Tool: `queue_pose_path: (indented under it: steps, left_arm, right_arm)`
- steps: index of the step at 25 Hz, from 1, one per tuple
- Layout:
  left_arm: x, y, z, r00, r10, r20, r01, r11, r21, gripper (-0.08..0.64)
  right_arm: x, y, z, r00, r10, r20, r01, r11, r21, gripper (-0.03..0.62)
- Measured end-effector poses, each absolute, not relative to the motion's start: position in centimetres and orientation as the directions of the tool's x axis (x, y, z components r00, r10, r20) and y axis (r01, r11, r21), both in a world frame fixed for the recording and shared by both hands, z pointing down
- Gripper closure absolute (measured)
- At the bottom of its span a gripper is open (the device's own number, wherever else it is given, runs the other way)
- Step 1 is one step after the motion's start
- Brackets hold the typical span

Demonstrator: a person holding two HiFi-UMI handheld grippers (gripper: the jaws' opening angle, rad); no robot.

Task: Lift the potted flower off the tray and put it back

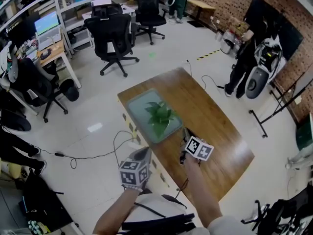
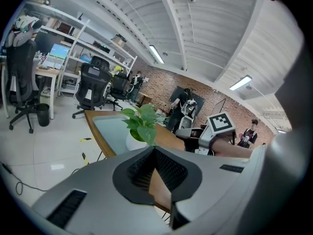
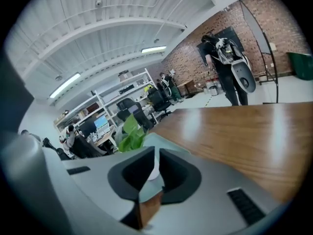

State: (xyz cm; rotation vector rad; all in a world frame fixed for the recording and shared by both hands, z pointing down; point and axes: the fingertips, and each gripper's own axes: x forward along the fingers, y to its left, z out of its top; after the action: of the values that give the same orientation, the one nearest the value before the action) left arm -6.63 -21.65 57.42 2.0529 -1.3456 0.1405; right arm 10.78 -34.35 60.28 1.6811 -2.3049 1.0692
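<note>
The potted flower (image 1: 159, 114), green leaves in a white pot, stands upright on the pale green tray (image 1: 139, 103) at the near-left end of the wooden table (image 1: 215, 116). Both grippers hang back from it, close to the person's body. My left gripper (image 1: 145, 152) is off the table's left edge with its jaw tips touching and nothing between them (image 2: 154, 149). My right gripper (image 1: 185, 134) is over the table, right of the tray. Its jaws (image 3: 156, 153) stand a narrow slit apart and empty. The plant (image 2: 142, 120) (image 3: 129, 131) shows beyond both.
Black office chairs (image 1: 115, 38) and desks with shelves stand on the floor beyond the table. A person (image 1: 243, 65) stands at the far right beside a white machine. A cable (image 1: 88, 155) lies on the floor left of the table.
</note>
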Motion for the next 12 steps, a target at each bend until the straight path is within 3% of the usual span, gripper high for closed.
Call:
queue_pose_path:
  steps: [4, 12]
  left_arm:
    - [-5.0, -19.8, 56.4, 0.45, -0.791, 0.415, -0.849, -0.235, 0.473, 0.565]
    - [-0.5, -14.7, 54.3, 0.445, -0.801, 0.4, -0.854, -0.245, 0.459, 0.565]
  right_arm:
    - [11.2, -30.6, 58.1, -0.424, -0.787, 0.448, -0.87, 0.216, -0.442, 0.591]
    - [13.0, -22.3, 54.9, -0.51, -0.739, 0.44, -0.849, 0.352, -0.393, 0.592]
